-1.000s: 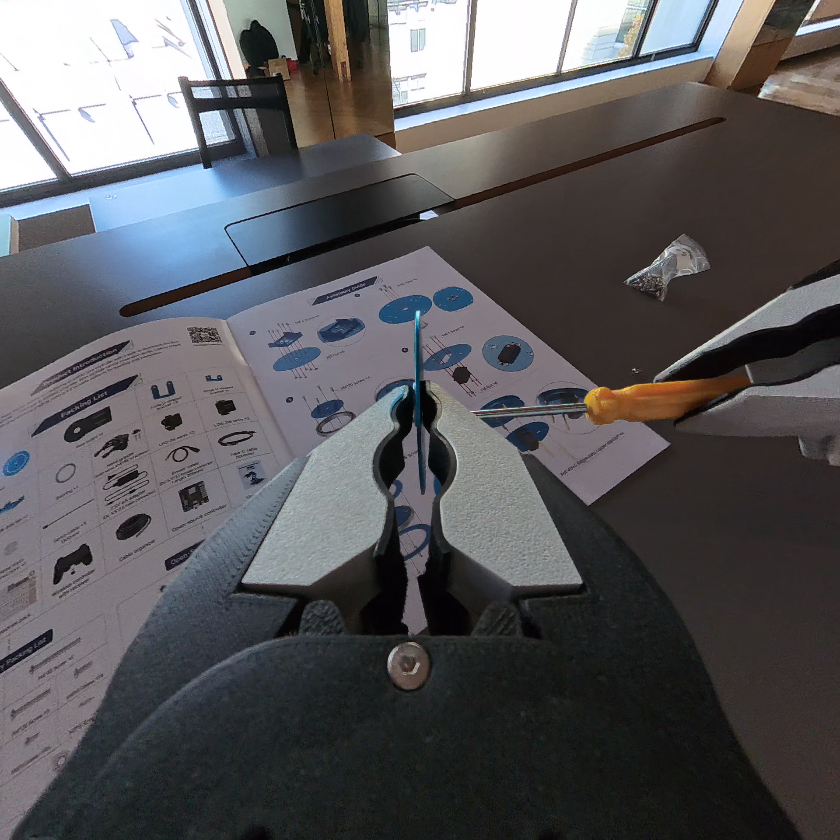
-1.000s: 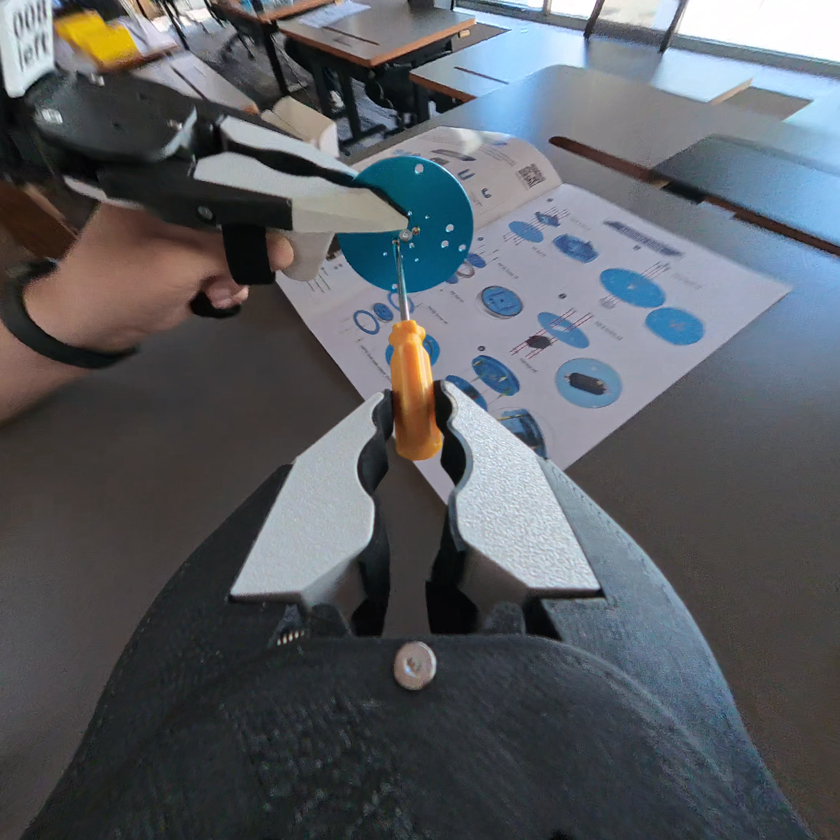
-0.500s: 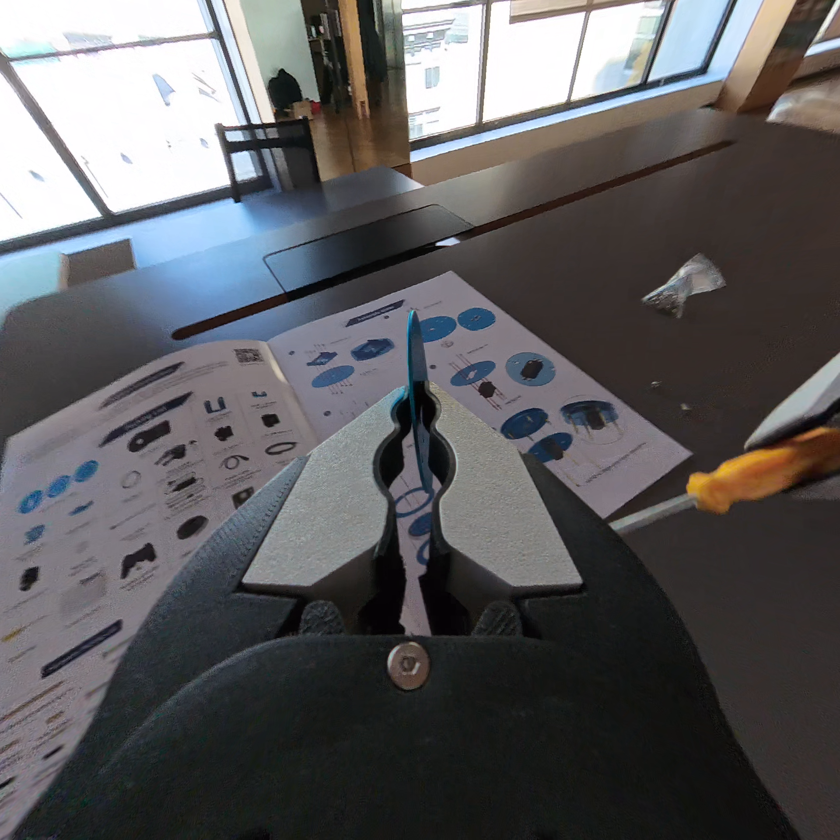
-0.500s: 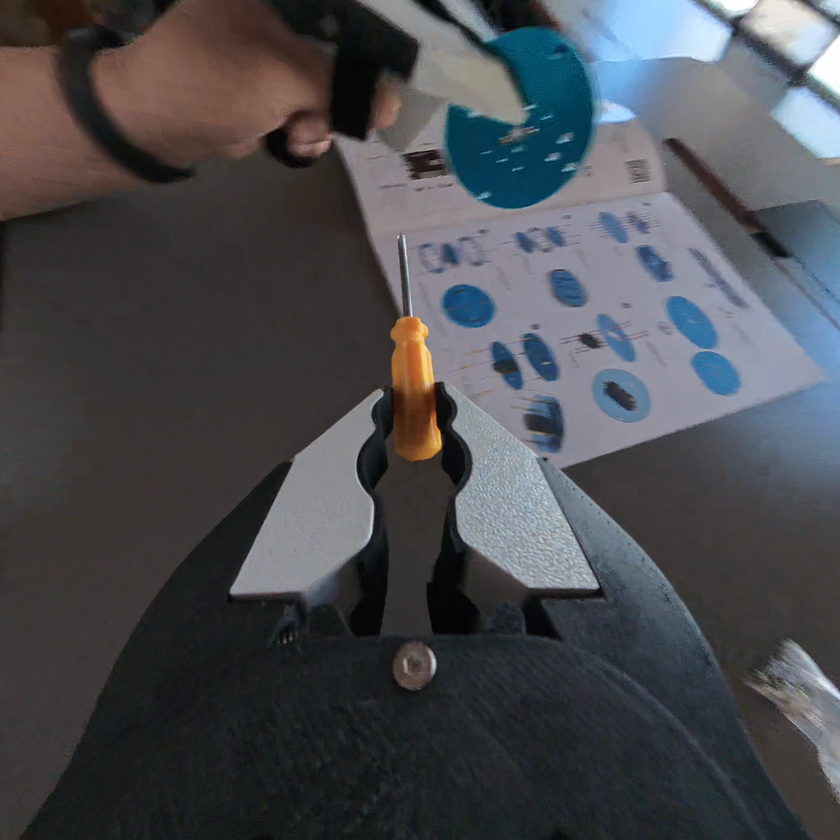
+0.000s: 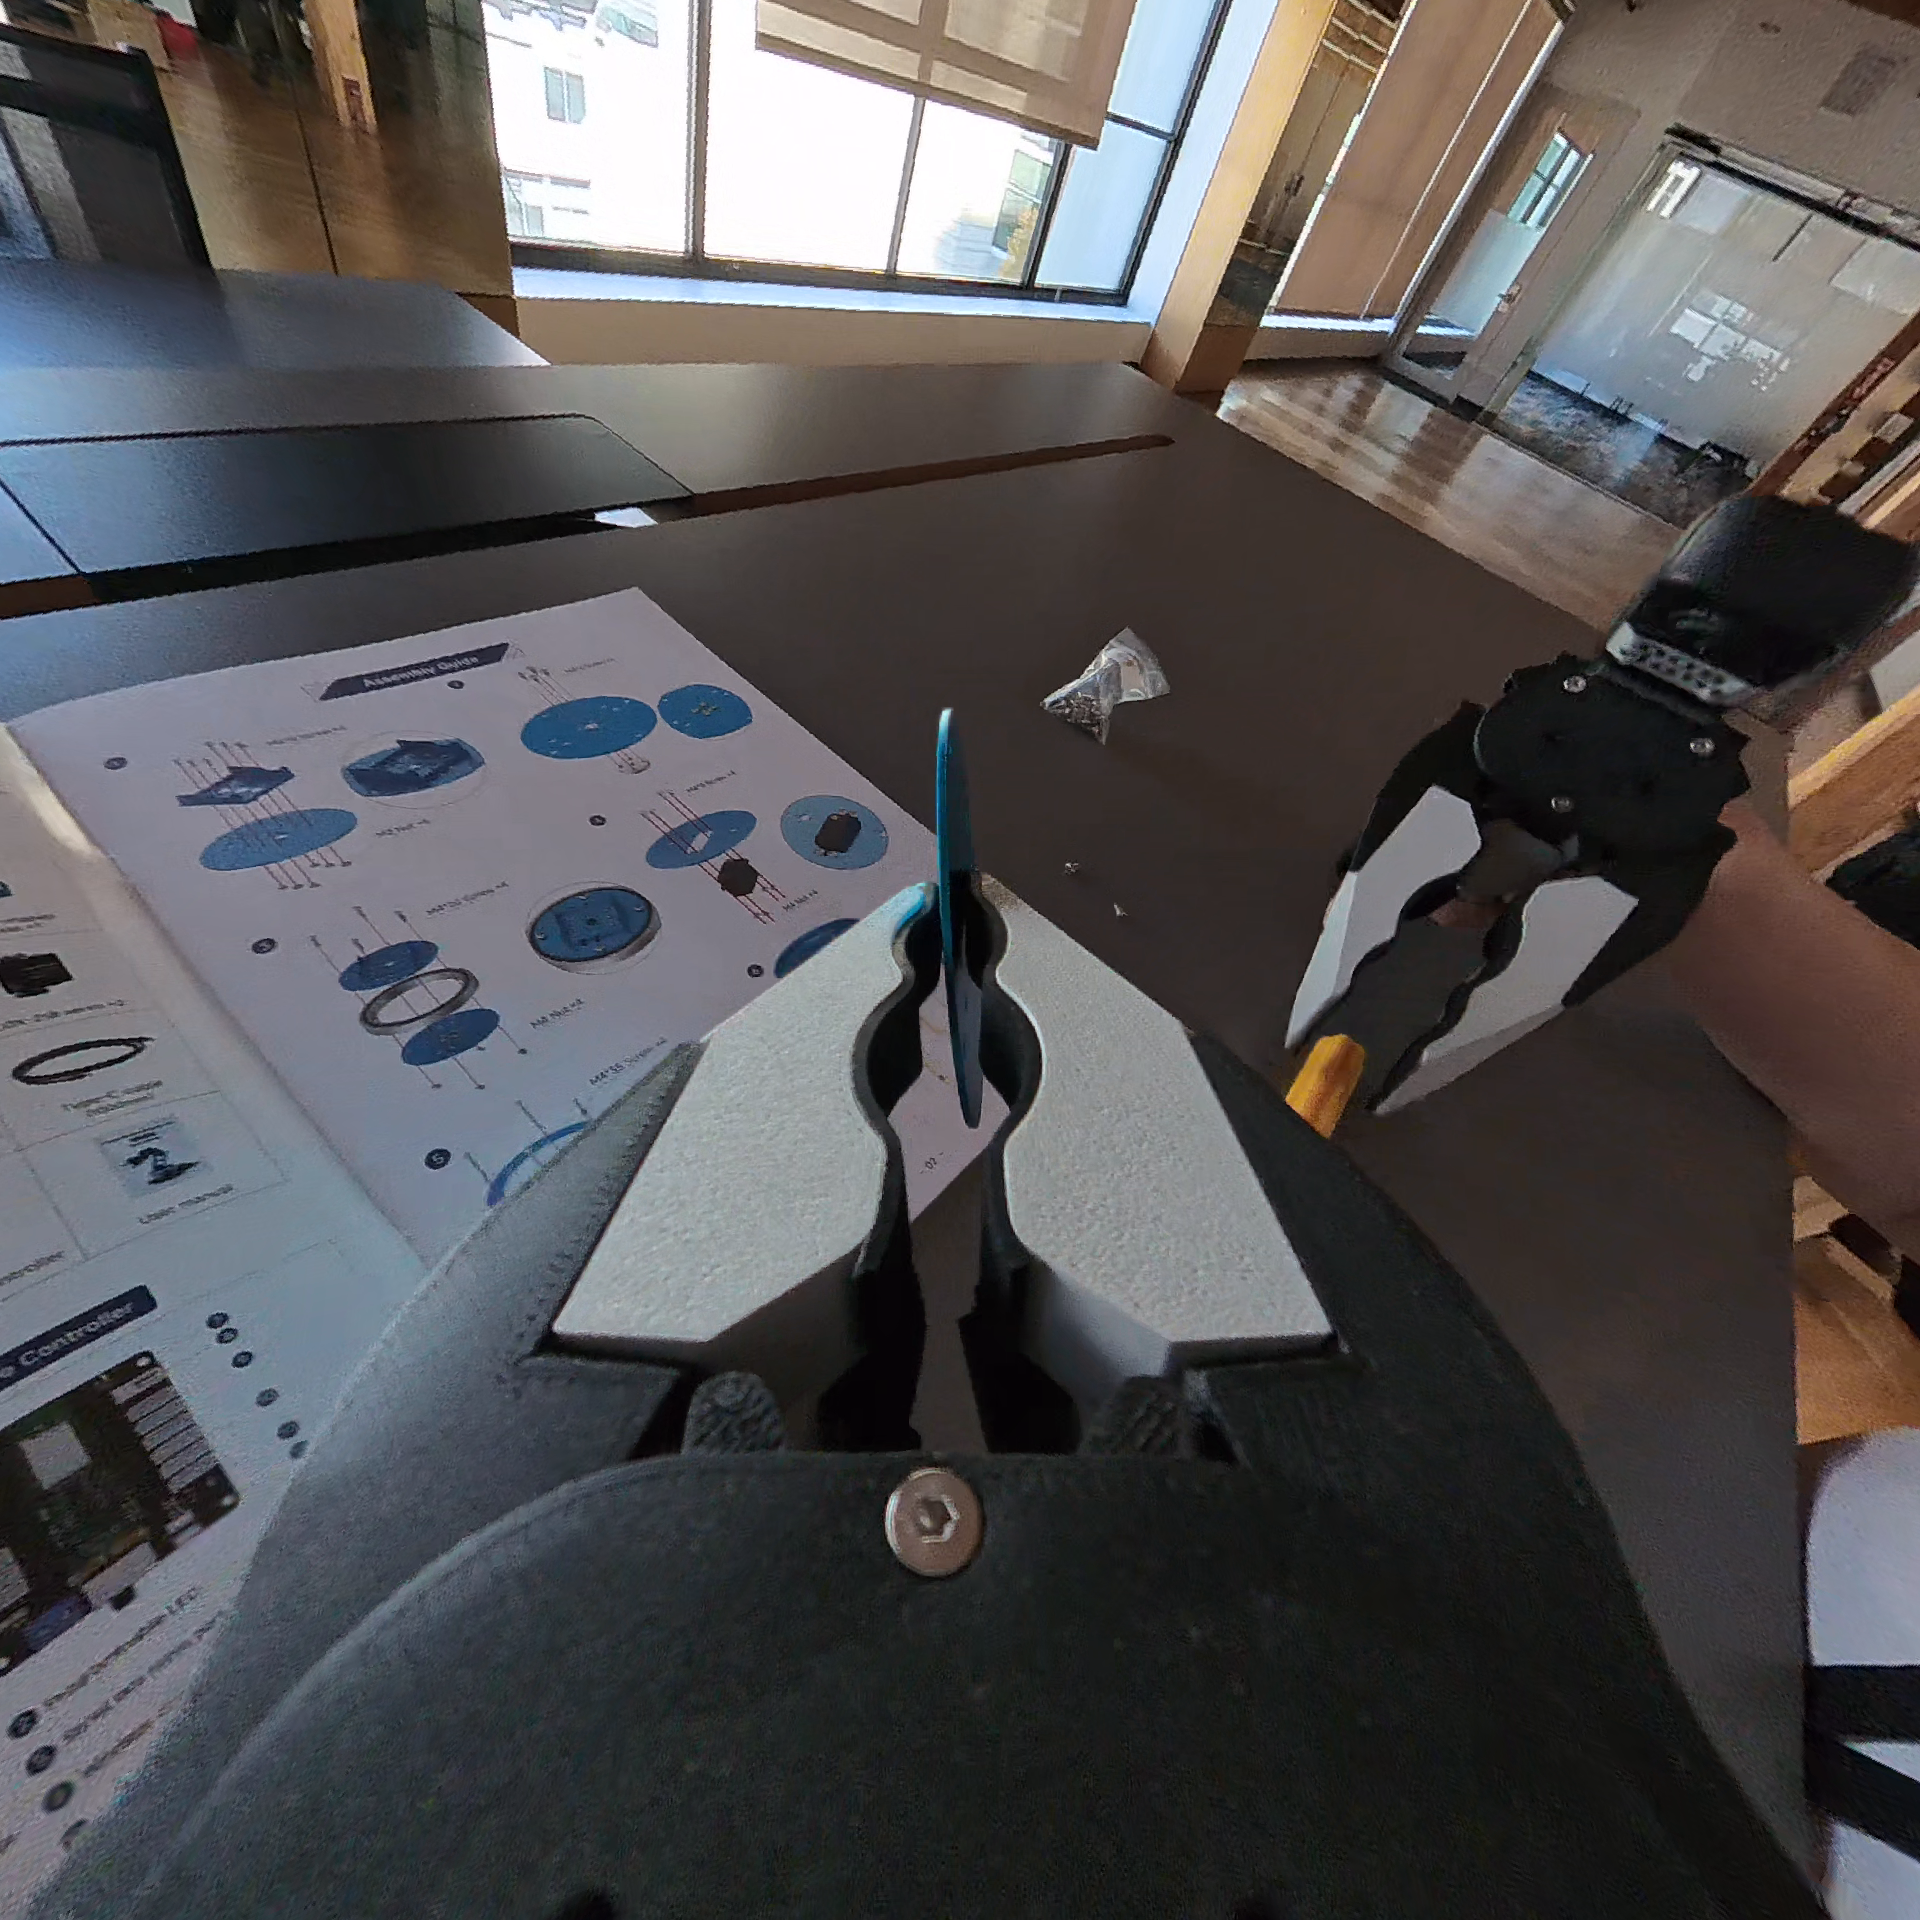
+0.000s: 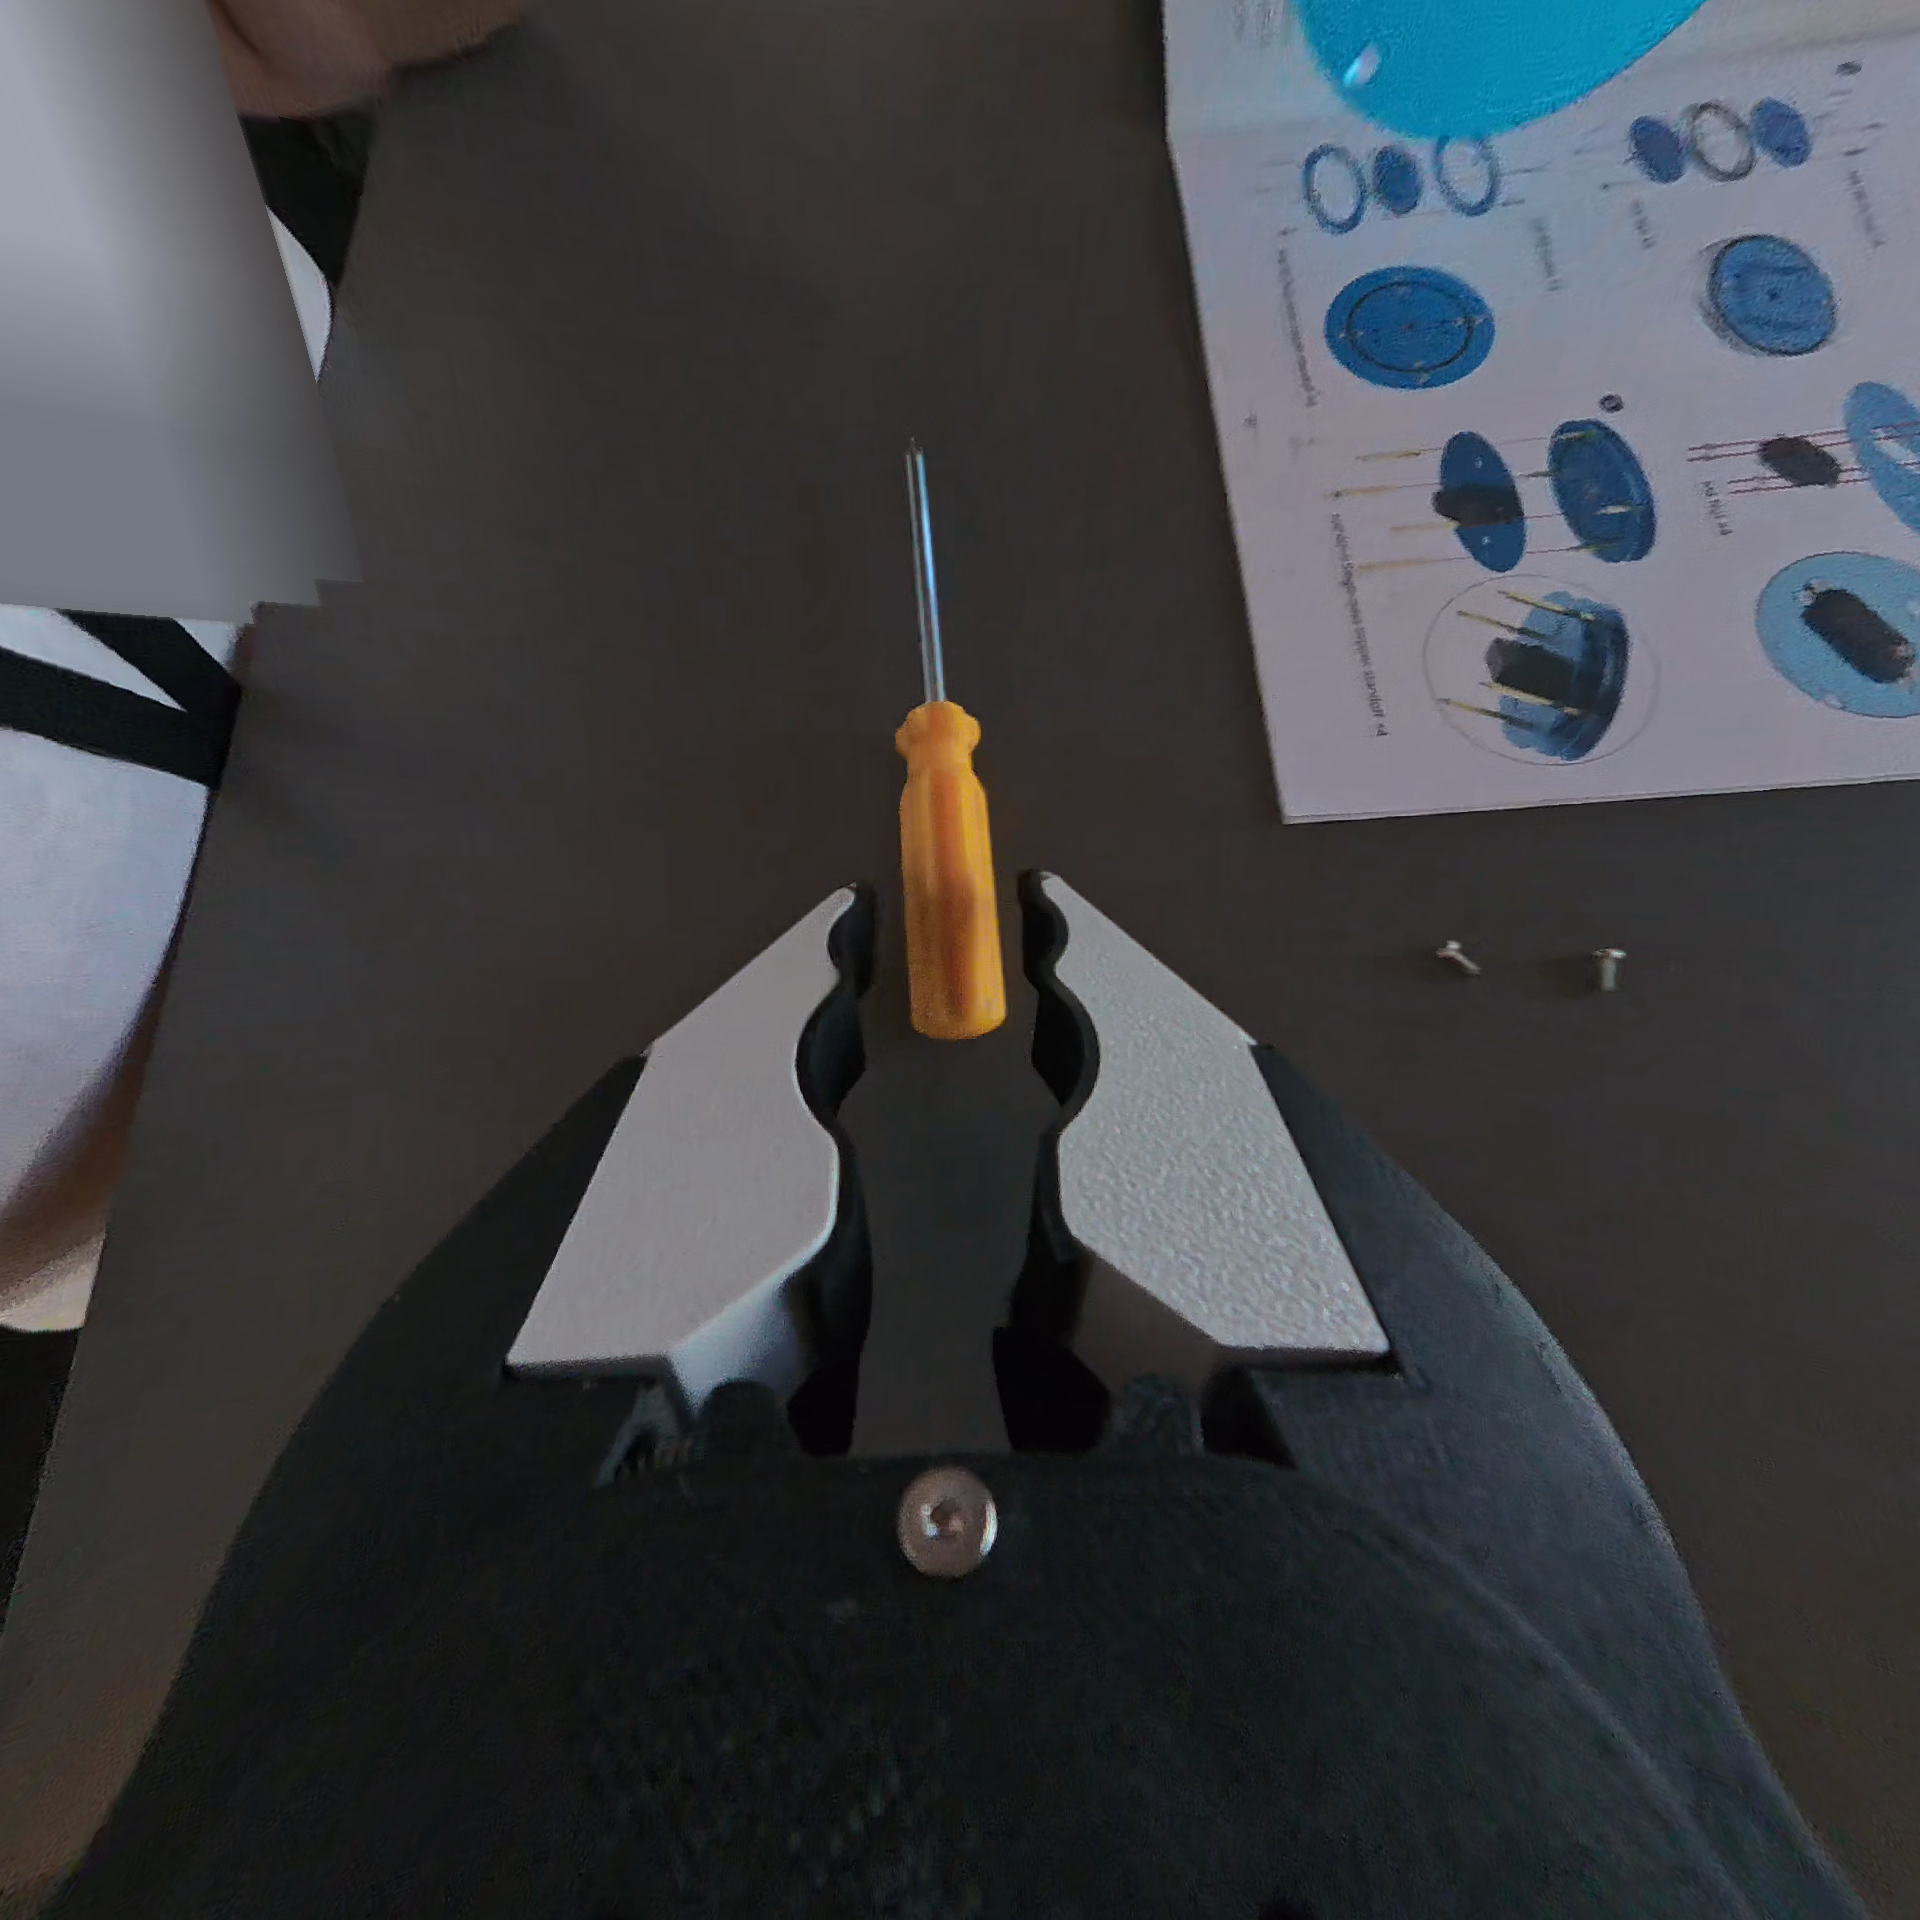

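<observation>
We see the left gripper (image 5: 951, 914) with its jaws clamped on a thin blue disc (image 5: 954, 862), held edge-on and upright above the open instruction booklet (image 5: 436, 883). In the right wrist view the same disc (image 6: 1475, 62) shows blurred at the top edge, over the booklet's printed page (image 6: 1558, 436).

The right gripper (image 6: 945, 904) has its jaws apart, and we find a small screwdriver (image 6: 948, 883) with an orange handle lying flat on the dark surface (image 6: 675, 416) between them. The butt of the handle sits in the gap with bare surface visible on either side, and the thin metal shaft points straight away from the gripper. From the left wrist view, the right gripper (image 5: 1382, 1049) points down at the surface with its white fingers (image 5: 1351, 935) spread, and only the end of the orange handle (image 5: 1317, 1081) peeks out past the left gripper's body; a person's hand holds it from the right.

Two loose screws (image 6: 1527, 961) lie on the surface just to the right of the right gripper, below the booklet's lower edge. Farther back on the surface (image 5: 1247, 582), well apart from both grippers, rests a small clear plastic bag (image 5: 1107, 691), crumpled, with a cluster of small dark metal pieces inside; we cannot tell what they are exactly.
</observation>
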Demonstrator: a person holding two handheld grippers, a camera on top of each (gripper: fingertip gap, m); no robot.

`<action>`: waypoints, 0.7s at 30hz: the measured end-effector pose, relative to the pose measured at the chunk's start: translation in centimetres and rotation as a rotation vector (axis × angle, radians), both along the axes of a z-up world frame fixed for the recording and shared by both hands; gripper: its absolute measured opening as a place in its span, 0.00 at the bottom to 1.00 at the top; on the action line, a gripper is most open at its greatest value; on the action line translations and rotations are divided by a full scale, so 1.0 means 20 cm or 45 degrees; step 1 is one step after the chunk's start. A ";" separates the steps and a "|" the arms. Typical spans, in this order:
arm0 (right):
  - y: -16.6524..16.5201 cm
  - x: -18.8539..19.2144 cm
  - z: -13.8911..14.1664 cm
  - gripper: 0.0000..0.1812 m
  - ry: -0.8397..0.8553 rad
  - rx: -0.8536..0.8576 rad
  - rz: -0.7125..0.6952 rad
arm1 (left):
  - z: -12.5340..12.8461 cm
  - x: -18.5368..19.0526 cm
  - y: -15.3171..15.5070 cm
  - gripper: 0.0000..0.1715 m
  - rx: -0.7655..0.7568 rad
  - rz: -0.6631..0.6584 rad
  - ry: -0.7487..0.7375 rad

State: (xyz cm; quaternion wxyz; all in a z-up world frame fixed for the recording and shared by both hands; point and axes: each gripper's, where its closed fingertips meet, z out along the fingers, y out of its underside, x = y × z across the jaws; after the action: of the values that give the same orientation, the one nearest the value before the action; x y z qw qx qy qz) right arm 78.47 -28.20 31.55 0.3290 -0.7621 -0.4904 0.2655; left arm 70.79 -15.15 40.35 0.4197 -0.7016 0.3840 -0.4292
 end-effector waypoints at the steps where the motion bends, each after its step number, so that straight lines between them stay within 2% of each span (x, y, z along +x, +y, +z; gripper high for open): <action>1: 0.03 0.03 0.05 0.15 0.038 0.046 -0.026 | -0.02 0.01 -0.01 0.01 -0.023 -0.015 0.007; 2: 0.10 0.08 0.09 0.13 0.043 0.109 -0.083 | -0.04 0.02 -0.01 0.01 -0.047 -0.027 0.016; 5: 0.32 0.28 0.11 0.07 -0.195 0.172 -0.265 | -0.09 0.03 -0.02 0.01 -0.099 -0.042 0.041; 10: 0.49 0.33 0.07 0.05 -0.610 0.084 -0.152 | -0.16 0.04 -0.05 0.01 -0.193 -0.094 0.123; 16: 0.55 0.29 0.03 0.06 -0.701 -0.116 -0.036 | -0.21 0.04 -0.07 0.01 -0.437 -0.161 0.090; 21: 0.54 0.31 -0.03 0.07 -0.726 -0.207 -0.004 | -0.23 0.04 -0.10 0.01 -0.755 -0.256 -0.023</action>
State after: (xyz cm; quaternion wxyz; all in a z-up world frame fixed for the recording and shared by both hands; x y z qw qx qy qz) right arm 84.70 -17.43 30.87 0.1162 -0.8305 -0.5390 0.0787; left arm 71.65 -17.14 35.66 0.1555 -0.7482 0.3058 -0.5679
